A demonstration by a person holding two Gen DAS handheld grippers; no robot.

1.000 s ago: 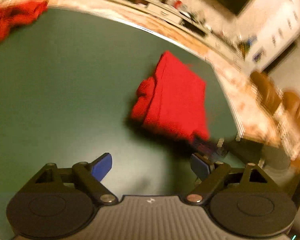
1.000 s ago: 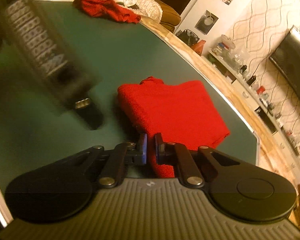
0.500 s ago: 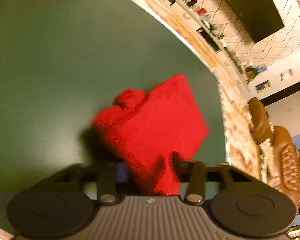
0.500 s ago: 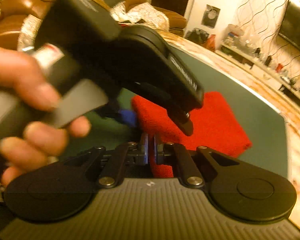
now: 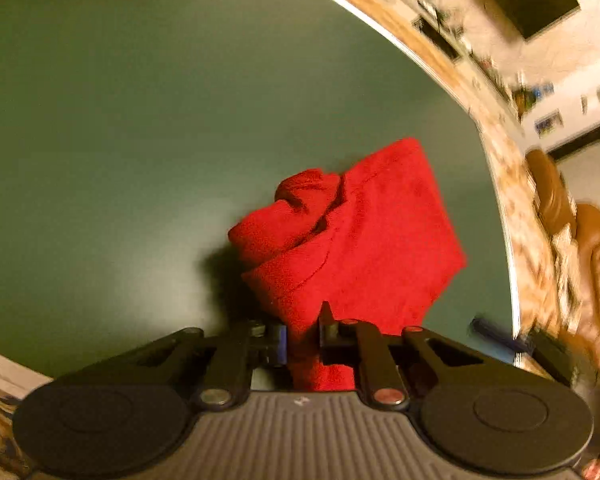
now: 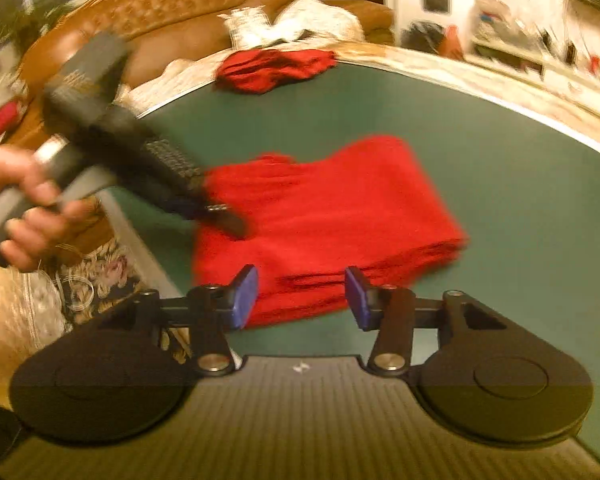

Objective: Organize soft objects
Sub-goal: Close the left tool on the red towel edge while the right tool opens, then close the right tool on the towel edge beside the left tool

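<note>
A folded red towel (image 5: 360,240) lies on the green table (image 5: 120,120), bunched at its left side. My left gripper (image 5: 302,340) is shut on the towel's near corner, and red cloth fills the narrow gap between its pads. In the right wrist view a hand (image 6: 24,208) holds that left gripper (image 6: 224,216) down at the towel's (image 6: 324,216) left edge. My right gripper (image 6: 302,294) hovers just in front of the towel's near edge. Its jaws are opening, and the blue pads stand apart and touch nothing.
A second, crumpled red cloth (image 6: 272,68) lies at the table's far edge (image 6: 480,80). A brown leather sofa (image 6: 160,4) with pale fabric on it stands behind it. Patterned floor shows past the table's left edge. Shelves and a dark screen line the far wall.
My left gripper came down to the towel and shut on its near corner, bunching the cloth. My right gripper let go of the towel's edge, opened, and drew back upward.
</note>
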